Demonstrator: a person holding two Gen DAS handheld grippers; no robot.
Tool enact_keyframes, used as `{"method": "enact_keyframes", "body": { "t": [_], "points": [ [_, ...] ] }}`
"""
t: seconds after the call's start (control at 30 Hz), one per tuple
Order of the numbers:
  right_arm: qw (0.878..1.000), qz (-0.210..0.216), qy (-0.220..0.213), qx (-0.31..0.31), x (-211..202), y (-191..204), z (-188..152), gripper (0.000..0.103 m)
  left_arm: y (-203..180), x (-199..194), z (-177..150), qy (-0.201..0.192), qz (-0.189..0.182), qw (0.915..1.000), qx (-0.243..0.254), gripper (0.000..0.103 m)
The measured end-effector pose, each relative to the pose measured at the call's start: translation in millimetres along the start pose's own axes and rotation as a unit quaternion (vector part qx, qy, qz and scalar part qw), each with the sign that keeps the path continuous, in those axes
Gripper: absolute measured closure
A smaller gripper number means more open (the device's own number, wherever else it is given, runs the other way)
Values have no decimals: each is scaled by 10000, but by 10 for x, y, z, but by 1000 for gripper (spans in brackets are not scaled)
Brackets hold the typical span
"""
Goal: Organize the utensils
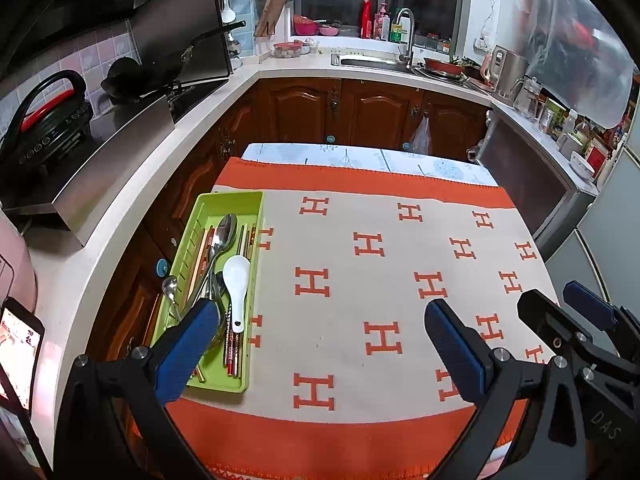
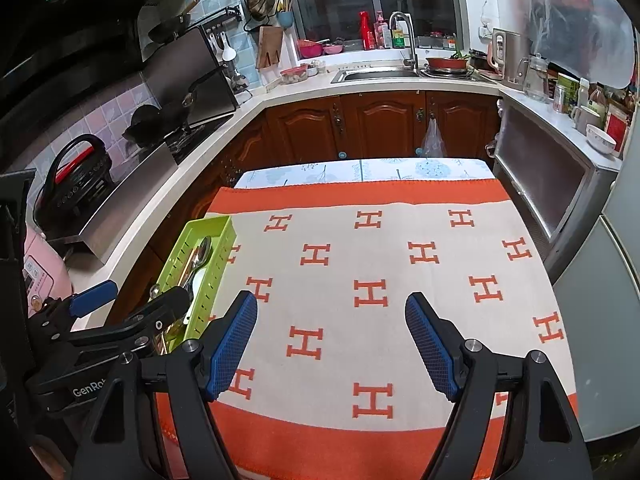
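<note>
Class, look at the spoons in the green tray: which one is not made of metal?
The white ceramic soup spoon in the green plastic tray. It is matte white with a short, broad handle; the large steel spoon beside it is shiny and slim-handled.

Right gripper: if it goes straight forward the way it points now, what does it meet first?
Probably only the orange-and-cream cloth. The right gripper is open and nothing lies on the cloth ahead; the green tray sits off to its left. Depth is uncertain.

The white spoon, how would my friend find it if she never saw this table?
Look at the orange-and-cream cloth, then the green tray at its left edge. Among the utensils there, the white spoon is the only white one; the rest are shiny metal or thin chopsticks.
</note>
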State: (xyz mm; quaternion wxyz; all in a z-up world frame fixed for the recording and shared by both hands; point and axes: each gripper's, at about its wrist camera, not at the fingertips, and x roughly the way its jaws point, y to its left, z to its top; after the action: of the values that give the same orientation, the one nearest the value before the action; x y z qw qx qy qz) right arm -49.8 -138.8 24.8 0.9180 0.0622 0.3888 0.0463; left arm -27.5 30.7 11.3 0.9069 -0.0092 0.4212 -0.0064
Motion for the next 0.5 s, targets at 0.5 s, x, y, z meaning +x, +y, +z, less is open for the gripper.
{"method": "enact_keyframes", "body": {
  "t": [0.5],
  "points": [
    [10000,7,-7,28,-5,-4,-9,25,-23,2,1,-11,19,10000,14,1]
  ]
}}
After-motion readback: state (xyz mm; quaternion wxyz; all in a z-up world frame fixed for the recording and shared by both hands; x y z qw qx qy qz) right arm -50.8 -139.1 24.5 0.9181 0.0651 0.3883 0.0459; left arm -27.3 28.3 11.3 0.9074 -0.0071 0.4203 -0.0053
